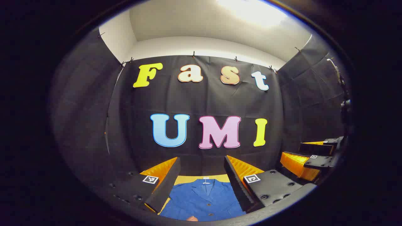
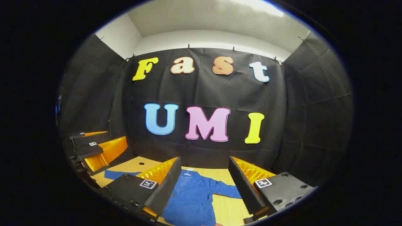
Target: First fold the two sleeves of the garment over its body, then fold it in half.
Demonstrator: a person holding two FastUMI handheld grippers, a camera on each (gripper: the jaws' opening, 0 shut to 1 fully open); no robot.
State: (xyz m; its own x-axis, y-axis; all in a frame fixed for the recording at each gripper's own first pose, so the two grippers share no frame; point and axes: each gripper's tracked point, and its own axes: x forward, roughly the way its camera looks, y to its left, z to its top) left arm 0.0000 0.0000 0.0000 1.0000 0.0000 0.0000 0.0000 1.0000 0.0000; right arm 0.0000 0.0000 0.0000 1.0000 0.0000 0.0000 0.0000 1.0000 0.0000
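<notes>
Jaws of left gripper (image 1: 202, 183) and right gripper (image 2: 204, 185) both spread wide, holding nothing, raised above blue button-front jacket (image 2: 191, 201) lying flat on wooden tabletop (image 2: 227, 210), collar toward the booth wall, sleeves spread sideways.

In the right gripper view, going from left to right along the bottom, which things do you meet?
The left gripper → sleeve on the table → right gripper's left finger → blue garment body → its right finger.
</notes>
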